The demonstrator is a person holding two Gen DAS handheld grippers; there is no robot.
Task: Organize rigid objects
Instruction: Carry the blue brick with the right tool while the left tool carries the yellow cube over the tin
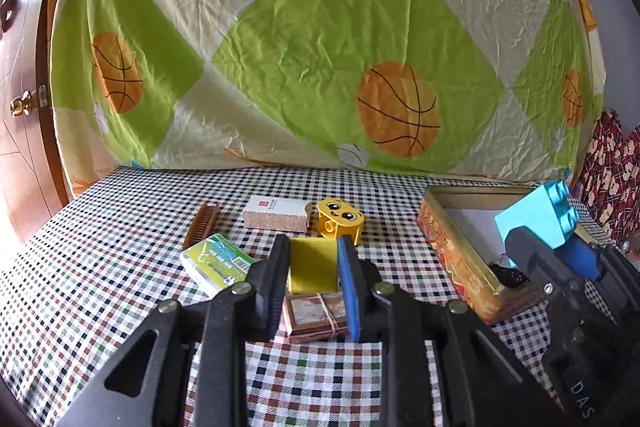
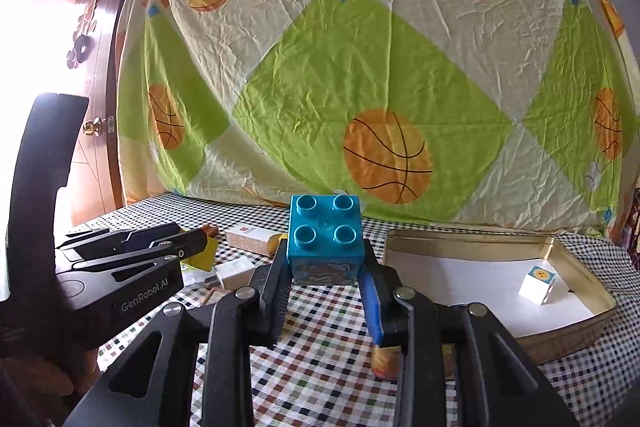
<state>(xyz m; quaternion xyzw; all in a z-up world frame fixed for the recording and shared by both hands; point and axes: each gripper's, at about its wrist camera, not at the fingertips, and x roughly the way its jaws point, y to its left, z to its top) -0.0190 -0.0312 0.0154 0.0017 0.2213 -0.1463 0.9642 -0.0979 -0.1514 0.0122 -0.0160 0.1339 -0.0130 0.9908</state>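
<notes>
My left gripper (image 1: 313, 243) is shut on a yellow block (image 1: 314, 263), held a little above the checked tablecloth (image 1: 120, 267). My right gripper (image 2: 325, 261) is shut on a blue studded brick (image 2: 326, 239), studs facing the camera, lifted over the cloth just left of an open tin box (image 2: 472, 237). In the left wrist view the right gripper (image 1: 552, 245) and its blue brick (image 1: 536, 213) hang over the tin (image 1: 448, 251). The right wrist view shows the left gripper (image 2: 200, 243) at the left with the yellow block (image 2: 206, 255).
On the cloth lie a yellow face brick (image 1: 340, 221), a white and cork box (image 1: 276, 215), a brown comb (image 1: 202, 225), a green card box (image 1: 216, 263) and a banded brown deck (image 1: 316, 315). A white cube (image 2: 538, 283) sits inside the tin. A patterned sheet hangs behind.
</notes>
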